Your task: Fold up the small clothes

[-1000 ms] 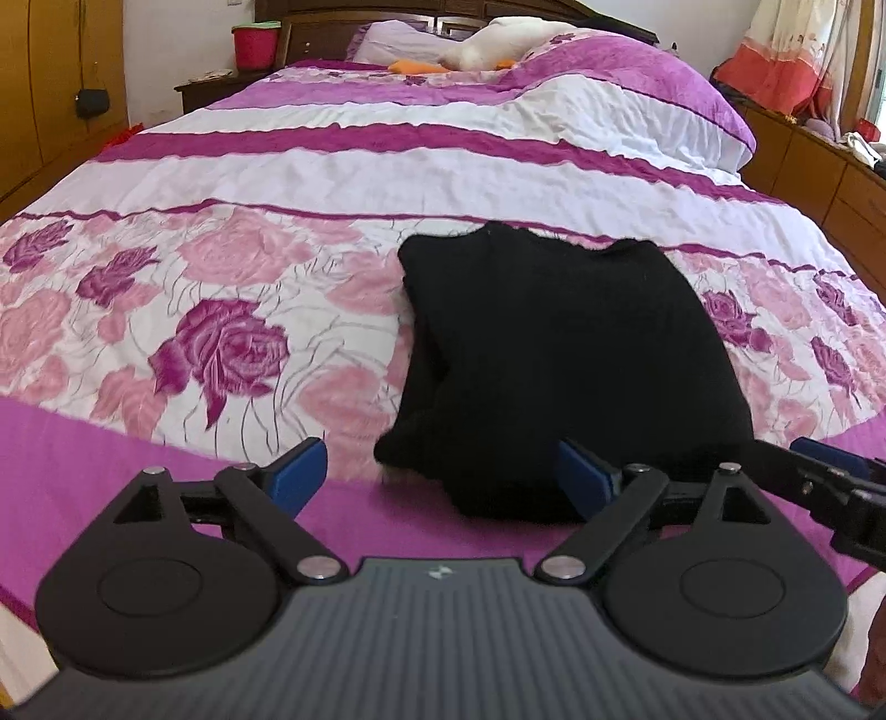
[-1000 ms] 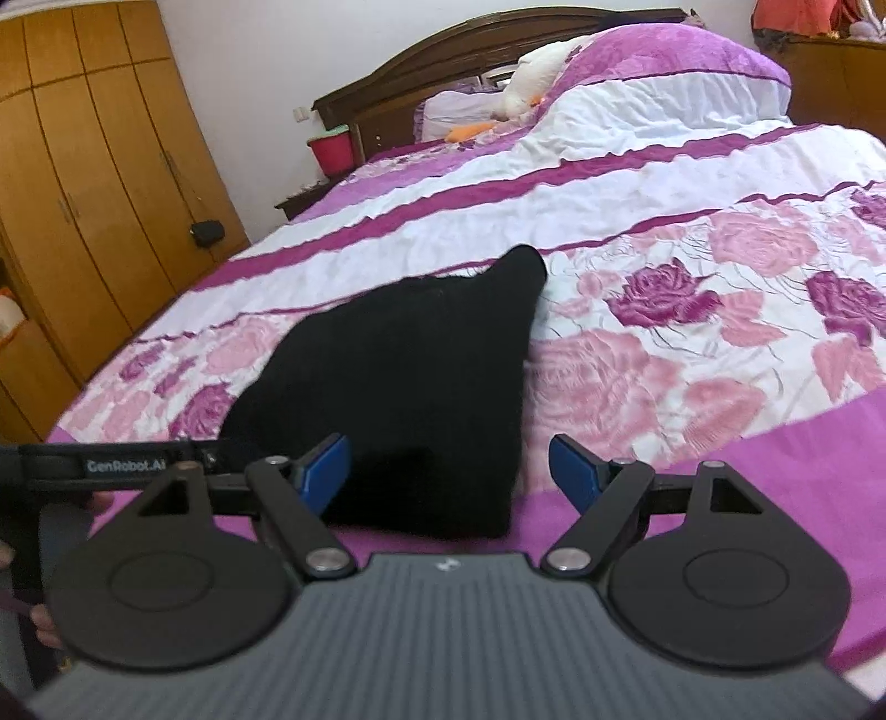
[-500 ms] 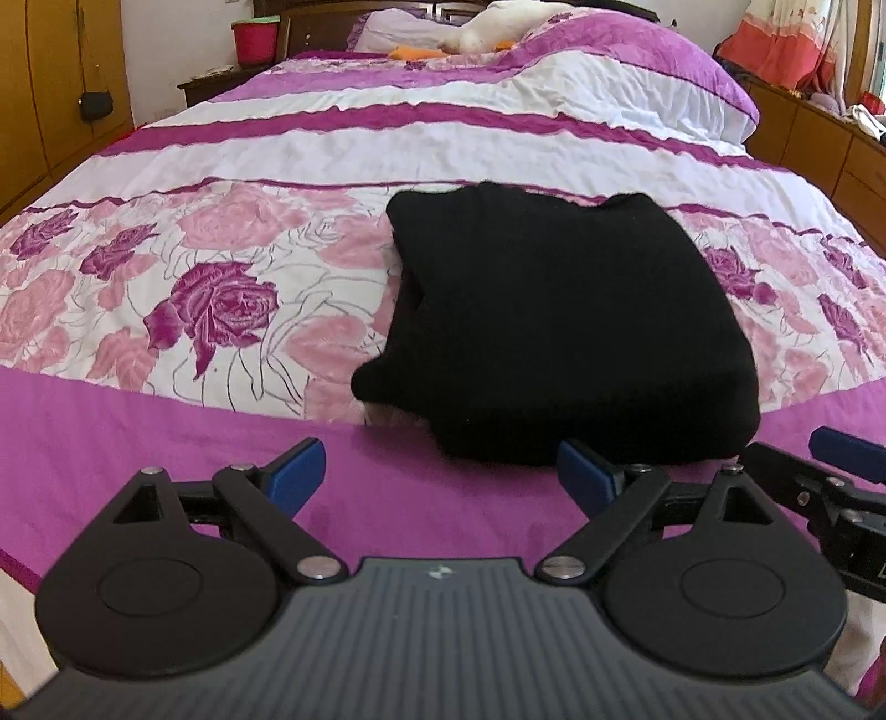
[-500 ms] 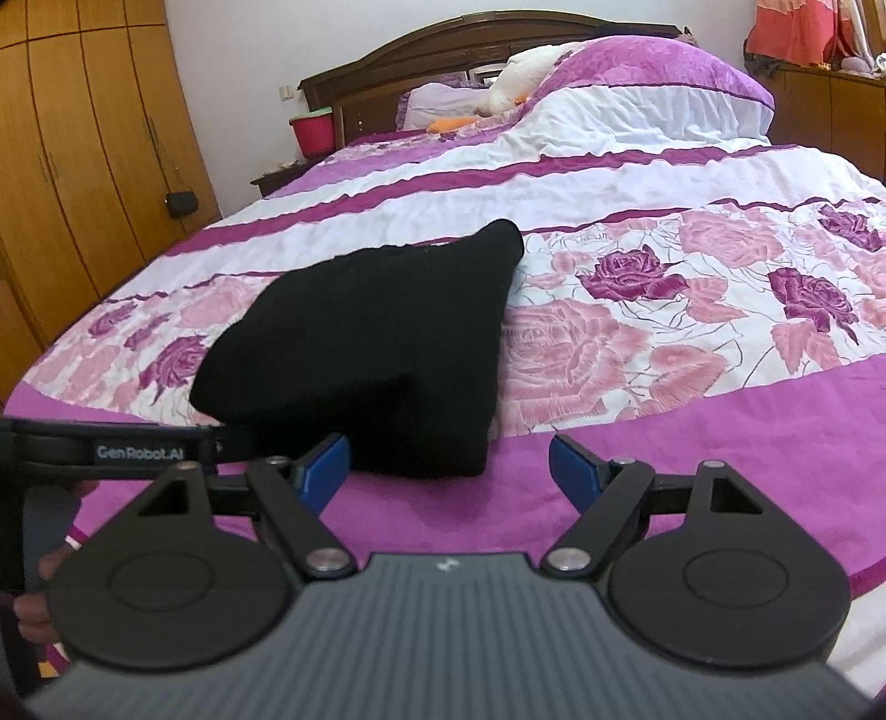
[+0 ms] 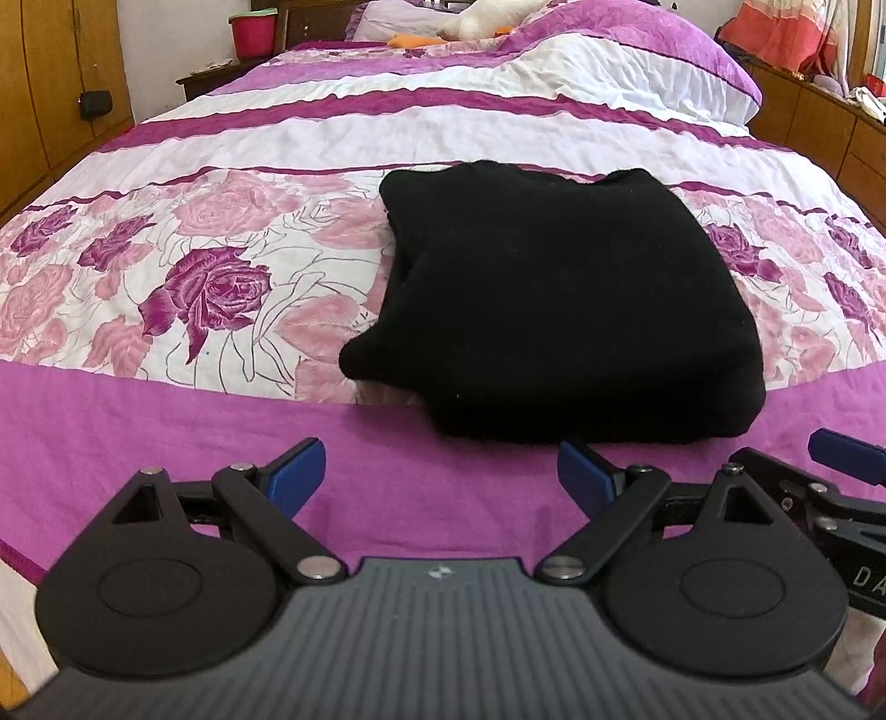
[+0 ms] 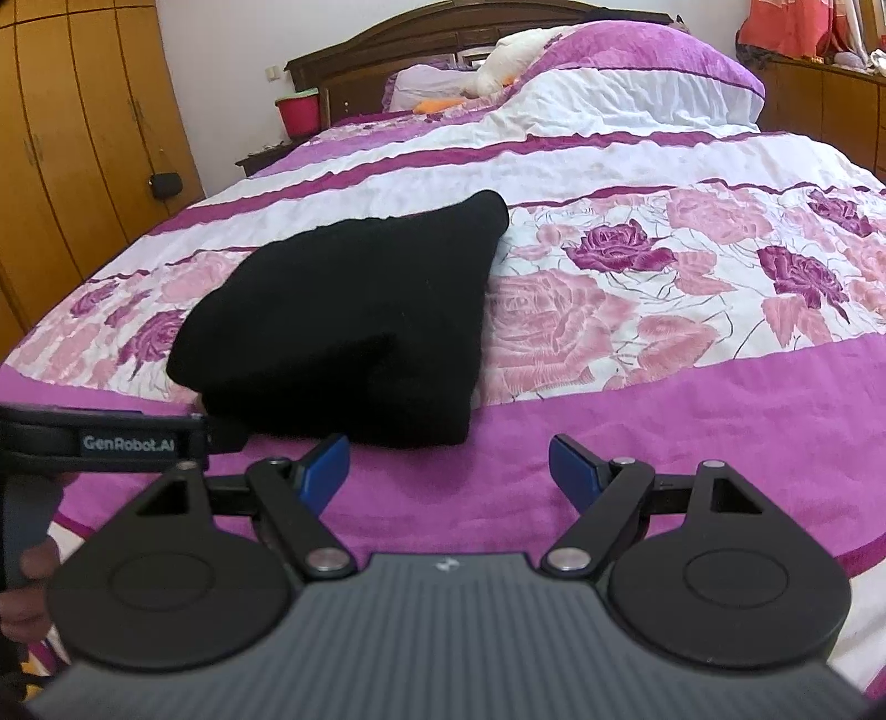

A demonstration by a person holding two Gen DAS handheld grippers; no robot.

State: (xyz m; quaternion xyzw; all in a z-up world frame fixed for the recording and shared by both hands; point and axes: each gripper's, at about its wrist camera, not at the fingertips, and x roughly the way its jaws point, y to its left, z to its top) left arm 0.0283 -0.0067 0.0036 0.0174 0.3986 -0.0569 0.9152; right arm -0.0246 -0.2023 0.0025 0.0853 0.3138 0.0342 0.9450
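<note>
A black garment [image 5: 559, 299] lies folded into a thick rectangle on the flowered part of the bed cover; it also shows in the right wrist view [image 6: 354, 327]. My left gripper [image 5: 440, 471] is open and empty, a little short of the garment's near edge, above the purple band. My right gripper [image 6: 448, 465] is open and empty, just short of the garment's near right corner. The right gripper's fingers show at the right edge of the left wrist view [image 5: 847, 448], and the left gripper's body shows at the left of the right wrist view [image 6: 111, 440].
The bed [image 5: 387, 127] has a pink, white and purple cover, with pillows [image 6: 637, 72] and a wooden headboard [image 6: 421, 50] at the far end. A red bucket [image 5: 252, 33] stands on a nightstand. Wooden wardrobes [image 6: 72, 122] line the left; low cabinets [image 5: 819, 116] line the right.
Both grippers have drawn back from the garment toward the foot of the bed. The garment lies still and now shows farther from the fingers. Both stay open.
</note>
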